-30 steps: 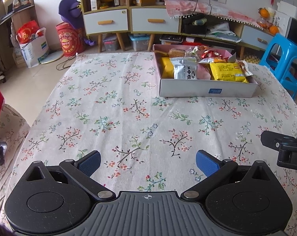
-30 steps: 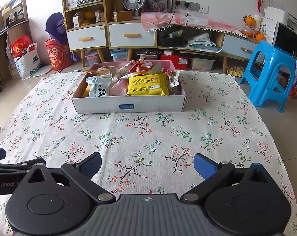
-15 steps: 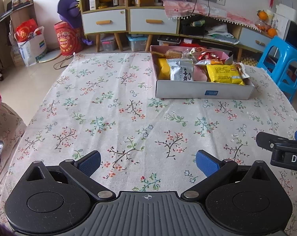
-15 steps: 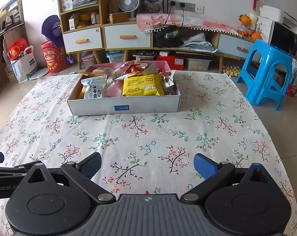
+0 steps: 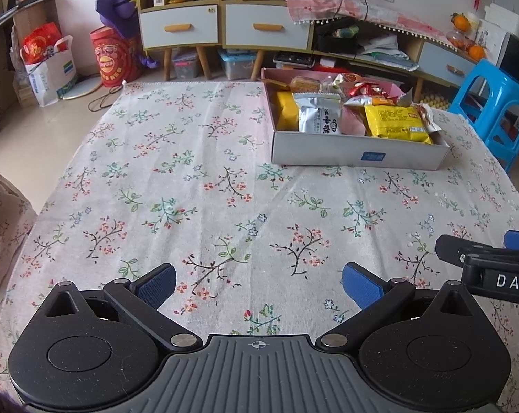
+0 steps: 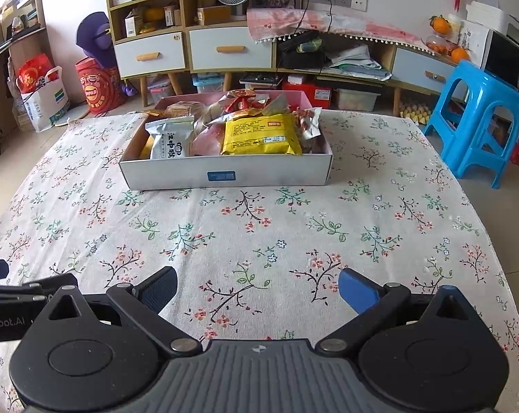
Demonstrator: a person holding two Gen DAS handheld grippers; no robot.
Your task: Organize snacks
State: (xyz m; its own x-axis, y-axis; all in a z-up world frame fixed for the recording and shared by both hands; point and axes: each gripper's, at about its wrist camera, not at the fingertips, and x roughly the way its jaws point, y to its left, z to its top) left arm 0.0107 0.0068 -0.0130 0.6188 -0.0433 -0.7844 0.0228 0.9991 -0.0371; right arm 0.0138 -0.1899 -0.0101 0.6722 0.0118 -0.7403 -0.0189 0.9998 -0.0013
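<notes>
Both tongs, left tongs (image 5: 257, 284) and right tongs (image 6: 257, 289), gape empty; grabbing the heaped snack box (image 6: 225, 172) carelessly could spill packets.

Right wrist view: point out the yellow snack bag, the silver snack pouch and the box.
yellow snack bag (image 6: 261, 136), right wrist view, middle of its printed front.
silver snack pouch (image 6: 171, 141), right wrist view, centre of its face, by the dark lettering.
box (image 6: 276, 173), right wrist view, bare part of its near wall.
</notes>
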